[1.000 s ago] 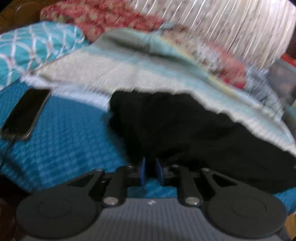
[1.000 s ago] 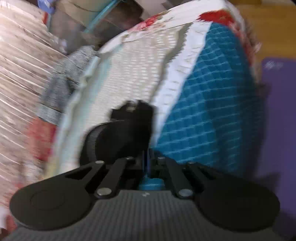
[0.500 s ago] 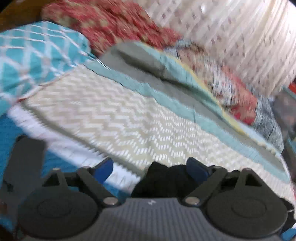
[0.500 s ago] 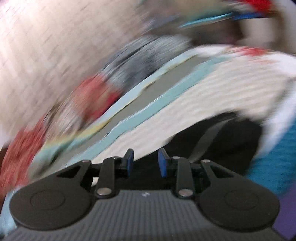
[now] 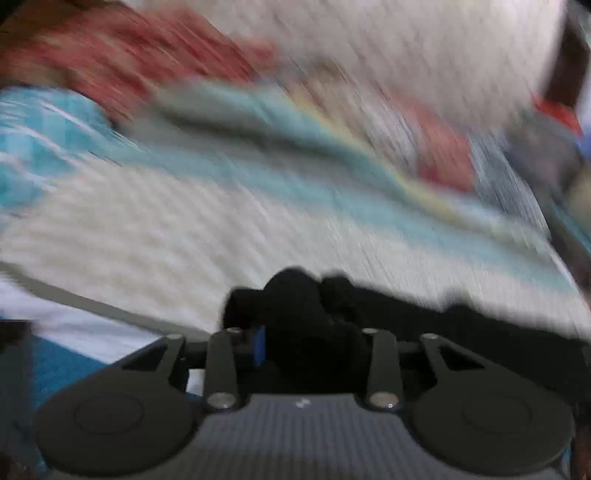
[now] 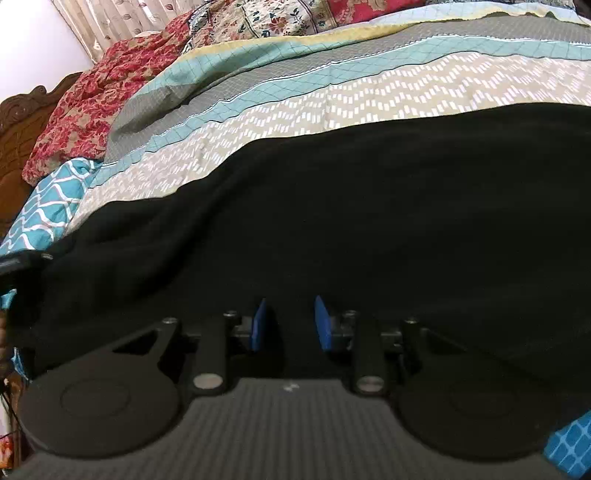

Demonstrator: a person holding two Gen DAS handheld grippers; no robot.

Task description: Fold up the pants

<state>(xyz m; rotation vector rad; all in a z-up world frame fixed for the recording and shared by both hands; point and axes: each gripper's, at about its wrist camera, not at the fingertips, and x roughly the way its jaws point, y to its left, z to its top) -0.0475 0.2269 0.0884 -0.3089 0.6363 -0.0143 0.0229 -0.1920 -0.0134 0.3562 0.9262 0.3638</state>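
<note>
The black pants (image 6: 369, 221) lie spread in a long dark band across the striped quilt (image 6: 369, 92) on the bed. In the right wrist view my right gripper (image 6: 291, 325) hovers low over the cloth near its front edge. Its blue pads (image 6: 260, 325) stand apart and are closing slightly, and I see no fold pinched between them. The left wrist view is badly blurred. There my left gripper (image 5: 312, 343) is closing on a raised bunch of the pants (image 5: 295, 302), which fills the gap and hides the right pad.
A red floral blanket (image 6: 92, 103) and a teal patterned pillow (image 6: 48, 210) lie at the head of the bed by the carved wooden headboard (image 6: 18, 122). A curtain (image 6: 110, 22) hangs behind. Blue waffle bedcover (image 6: 569, 443) shows at the near edge.
My left gripper opened wide, moved up over the pants' end and closed around a bunch of black cloth. My right gripper swung and rolled round to face across the pants, its jaws parting.
</note>
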